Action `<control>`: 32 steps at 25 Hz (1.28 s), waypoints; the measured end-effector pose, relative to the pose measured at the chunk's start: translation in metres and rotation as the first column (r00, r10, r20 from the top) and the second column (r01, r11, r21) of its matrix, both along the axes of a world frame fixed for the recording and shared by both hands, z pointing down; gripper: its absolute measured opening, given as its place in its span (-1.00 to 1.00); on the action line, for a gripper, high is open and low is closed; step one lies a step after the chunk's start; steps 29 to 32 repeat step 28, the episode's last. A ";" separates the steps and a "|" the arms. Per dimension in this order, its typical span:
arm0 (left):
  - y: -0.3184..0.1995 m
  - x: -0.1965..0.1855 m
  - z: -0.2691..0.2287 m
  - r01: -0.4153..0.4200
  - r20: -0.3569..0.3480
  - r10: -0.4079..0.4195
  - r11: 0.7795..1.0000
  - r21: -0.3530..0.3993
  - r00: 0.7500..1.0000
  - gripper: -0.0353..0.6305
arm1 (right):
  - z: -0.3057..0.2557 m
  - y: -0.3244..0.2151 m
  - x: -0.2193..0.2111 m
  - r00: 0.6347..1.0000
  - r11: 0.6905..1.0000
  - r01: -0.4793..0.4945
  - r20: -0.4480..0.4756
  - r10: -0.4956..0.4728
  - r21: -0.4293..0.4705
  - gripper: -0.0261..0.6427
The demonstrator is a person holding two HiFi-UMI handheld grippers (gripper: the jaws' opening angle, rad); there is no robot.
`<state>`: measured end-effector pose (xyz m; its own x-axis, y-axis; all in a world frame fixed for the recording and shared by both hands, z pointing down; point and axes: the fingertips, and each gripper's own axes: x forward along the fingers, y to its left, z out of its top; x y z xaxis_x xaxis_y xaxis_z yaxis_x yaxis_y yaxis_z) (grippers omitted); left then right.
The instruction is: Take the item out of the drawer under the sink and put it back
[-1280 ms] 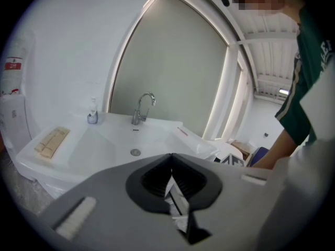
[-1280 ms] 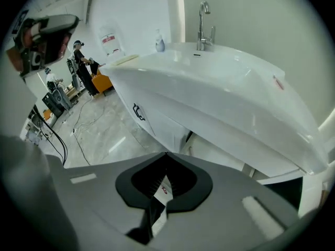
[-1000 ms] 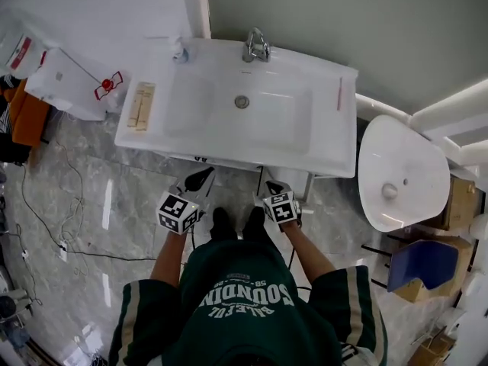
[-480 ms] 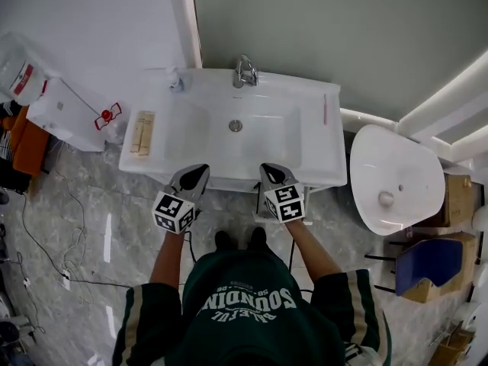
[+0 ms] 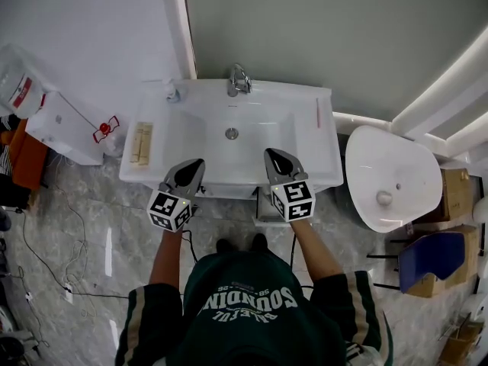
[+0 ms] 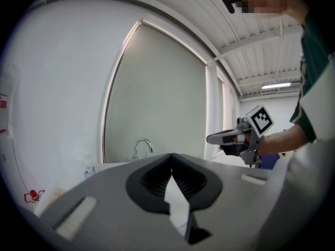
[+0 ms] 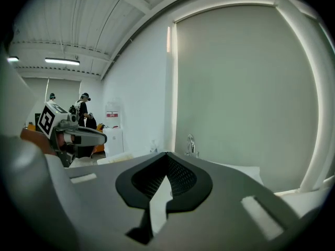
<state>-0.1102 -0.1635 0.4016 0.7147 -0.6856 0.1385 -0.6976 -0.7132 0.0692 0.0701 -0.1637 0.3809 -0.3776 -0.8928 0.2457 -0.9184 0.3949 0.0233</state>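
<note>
left hand-held gripper [image 5: 195, 164] and right hand-held gripper [image 5: 271, 154]: jaws pressed together, nothing held, both level above the front edge of the sink [image 5: 306, 122].

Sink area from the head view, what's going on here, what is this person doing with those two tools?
A person stands facing a white sink with a two-jaw gripper in each hand. The left gripper and the right gripper are both over the sink's front edge, pointing toward the faucet. Both have their jaws together with nothing between them, so no item is in hand at this moment.
</note>
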 end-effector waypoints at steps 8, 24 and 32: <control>-0.003 0.000 -0.004 -0.008 0.005 0.008 1.000 0.009 1.000 -0.74 | -0.004 0.009 0.006 1.000 0.999 -0.018 0.022 0.017 0.028 -0.92; 0.001 0.001 0.004 -0.016 -0.004 0.016 1.000 -0.010 1.000 -0.74 | 0.000 0.010 0.000 0.999 1.000 -0.015 0.031 0.015 0.024 -0.92; 0.003 0.003 0.004 -0.023 -0.004 0.023 1.000 -0.011 1.000 -0.74 | 0.000 0.012 -0.002 0.999 1.000 -0.013 0.033 0.012 0.023 -0.92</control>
